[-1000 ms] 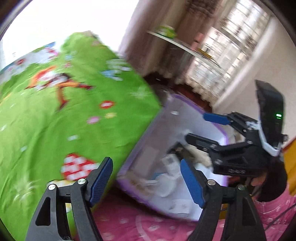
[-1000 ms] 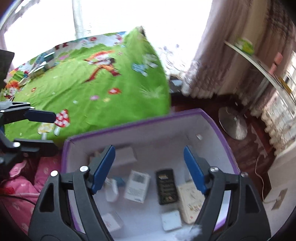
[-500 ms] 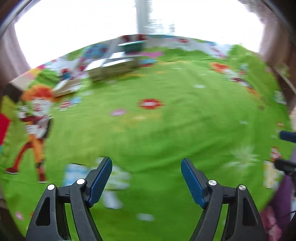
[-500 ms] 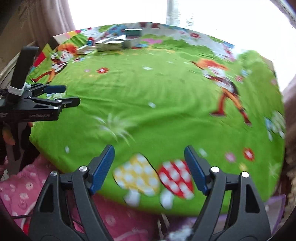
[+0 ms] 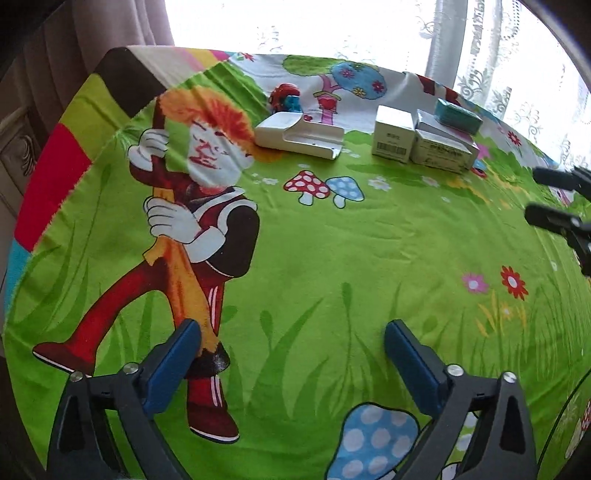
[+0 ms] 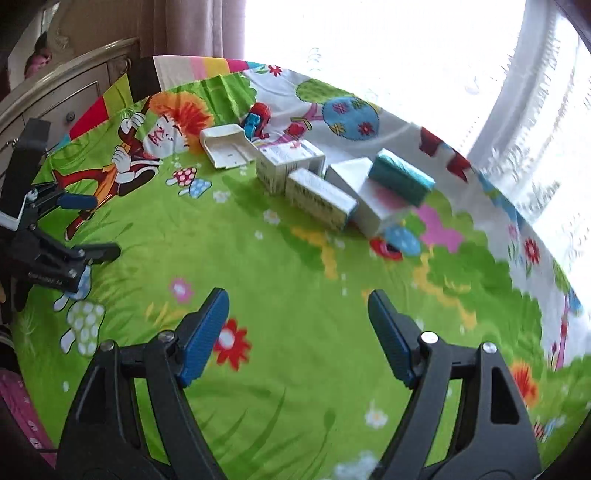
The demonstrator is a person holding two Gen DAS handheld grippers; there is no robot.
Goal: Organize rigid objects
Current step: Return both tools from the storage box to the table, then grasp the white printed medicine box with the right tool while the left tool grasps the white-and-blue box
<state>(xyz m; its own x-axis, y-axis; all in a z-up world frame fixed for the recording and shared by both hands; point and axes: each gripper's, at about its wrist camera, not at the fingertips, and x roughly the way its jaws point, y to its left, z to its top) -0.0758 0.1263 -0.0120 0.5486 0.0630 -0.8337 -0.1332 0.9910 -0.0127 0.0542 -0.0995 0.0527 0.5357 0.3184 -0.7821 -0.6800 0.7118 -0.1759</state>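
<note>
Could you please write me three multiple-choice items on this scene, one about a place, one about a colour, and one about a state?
1. Where does the teal packet lie?
A. on a white box
B. between gripper fingers
C. on bare cloth

2. What colour is the cloth mainly?
A. purple
B. green
C. grey

3. What is between the fingers of the right gripper?
A. a box
B. the packet
C. nothing

Answers: 1 A, the packet rests atop the box; 2 B, green grass print dominates; 3 C, only cloth shows between them.

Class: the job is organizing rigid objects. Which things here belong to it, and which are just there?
Job:
white tray
barcoded box
long white box
teal box
flat white box

Just there:
cartoon blanket
curtain
dresser
</note>
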